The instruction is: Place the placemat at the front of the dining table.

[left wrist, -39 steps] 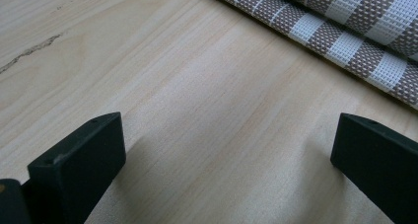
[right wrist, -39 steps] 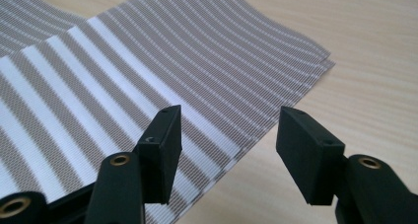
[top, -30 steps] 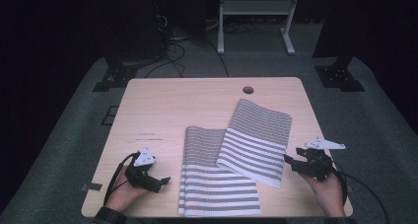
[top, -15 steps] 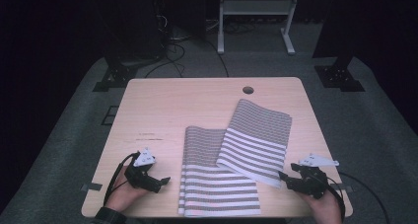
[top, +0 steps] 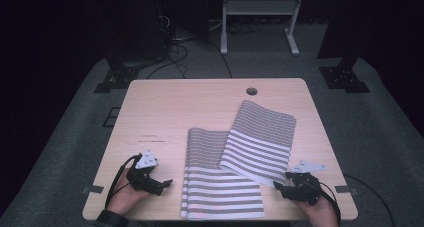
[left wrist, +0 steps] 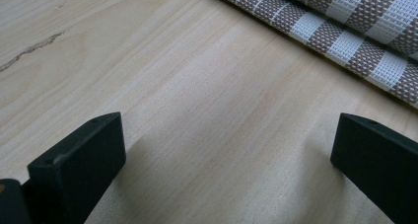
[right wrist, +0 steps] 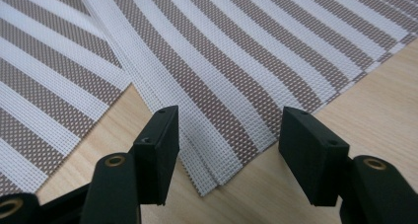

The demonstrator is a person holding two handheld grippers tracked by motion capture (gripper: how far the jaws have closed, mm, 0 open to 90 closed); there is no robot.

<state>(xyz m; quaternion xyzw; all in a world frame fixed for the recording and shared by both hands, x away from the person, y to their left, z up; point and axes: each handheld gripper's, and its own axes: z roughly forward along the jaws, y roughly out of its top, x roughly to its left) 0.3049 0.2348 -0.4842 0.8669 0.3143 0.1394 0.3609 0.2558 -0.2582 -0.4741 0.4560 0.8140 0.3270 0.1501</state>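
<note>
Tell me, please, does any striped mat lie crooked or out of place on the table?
Yes. The upper striped mat lies turned at an angle, its left edge overlapping the straight lower striped mat. Nothing looks damaged or spilled.

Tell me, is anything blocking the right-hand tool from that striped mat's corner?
Nothing visible. The right gripper has its fingers open, with the corner of the upper striped mat lying on the table just ahead between them.

A pale wooden table [top: 200, 107] stands on grey carpet [top: 75, 152] in a dark room, a white metal stand [top: 257, 9] behind.
</note>
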